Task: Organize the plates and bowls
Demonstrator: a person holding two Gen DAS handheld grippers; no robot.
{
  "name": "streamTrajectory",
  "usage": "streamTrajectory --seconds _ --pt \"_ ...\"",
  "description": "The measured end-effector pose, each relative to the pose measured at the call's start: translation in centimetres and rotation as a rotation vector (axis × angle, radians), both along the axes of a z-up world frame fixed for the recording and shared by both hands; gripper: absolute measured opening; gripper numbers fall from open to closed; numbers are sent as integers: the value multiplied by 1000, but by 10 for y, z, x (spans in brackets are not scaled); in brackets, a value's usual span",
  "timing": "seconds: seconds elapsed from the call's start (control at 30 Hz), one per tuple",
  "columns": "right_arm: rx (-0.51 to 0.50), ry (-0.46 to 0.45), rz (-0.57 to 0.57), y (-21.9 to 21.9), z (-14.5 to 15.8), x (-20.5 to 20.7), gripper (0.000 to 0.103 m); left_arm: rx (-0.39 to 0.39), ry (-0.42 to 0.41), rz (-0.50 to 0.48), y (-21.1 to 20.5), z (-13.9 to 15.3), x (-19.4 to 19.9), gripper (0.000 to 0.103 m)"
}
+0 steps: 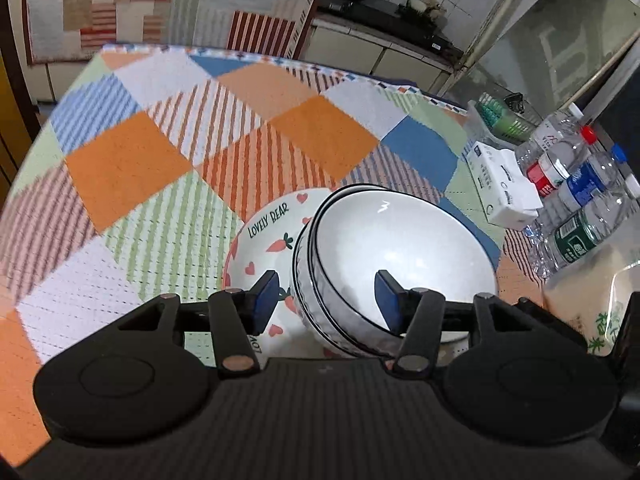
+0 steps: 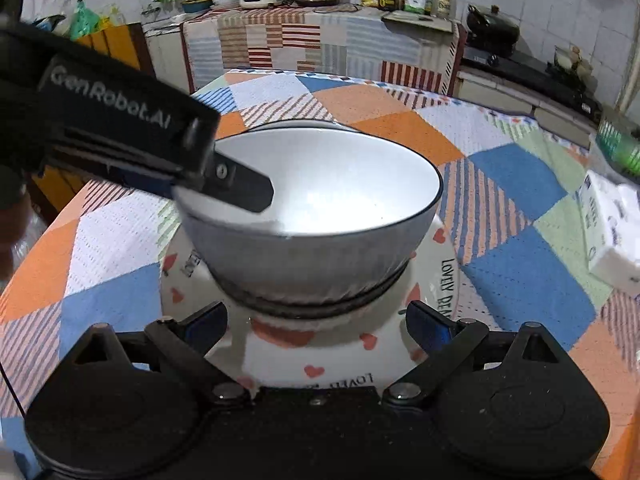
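Your left gripper (image 1: 326, 300) fingers straddled the stacked white bowls' (image 1: 396, 256) rim, apart; right gripper (image 2: 316, 322) fingers stood apart. A snagged rim could have tipped the stack off the "Lovely Bear" plate (image 2: 436, 276).

Dim indoor light, fisheye-warped edges, glare inside bowl (image 1: 400, 240)

Stacked bowls (image 2: 316, 216) hide the plate's (image 2: 434, 276) centre; the left gripper (image 2: 224, 184) covers their far-left rim. Bottles (image 1: 576, 196) are cropped at the right edge.
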State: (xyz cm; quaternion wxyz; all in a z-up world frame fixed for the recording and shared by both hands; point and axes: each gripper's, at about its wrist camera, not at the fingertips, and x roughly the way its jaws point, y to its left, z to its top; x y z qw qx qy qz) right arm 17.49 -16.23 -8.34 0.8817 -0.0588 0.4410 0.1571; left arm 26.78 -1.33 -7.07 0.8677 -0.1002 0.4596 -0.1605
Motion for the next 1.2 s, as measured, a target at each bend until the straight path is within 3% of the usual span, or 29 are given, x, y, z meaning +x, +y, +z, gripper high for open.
streamTrajectory --seconds 0.23,0.73,1.1,1.2 --pt "-7 -35 1 -5 29 -21 98 69 -66 -12 5 35 -28 57" --pt "-23 -125 -53 -15 94 -81 98 108 -142 -16 18 92 -114 65" --pt "-36 -110 -150 -25 118 -120 98 156 -169 5 27 111 -165 66" --pt "-40 -119 -166 -25 123 -132 98 179 -186 13 28 116 -177 75"
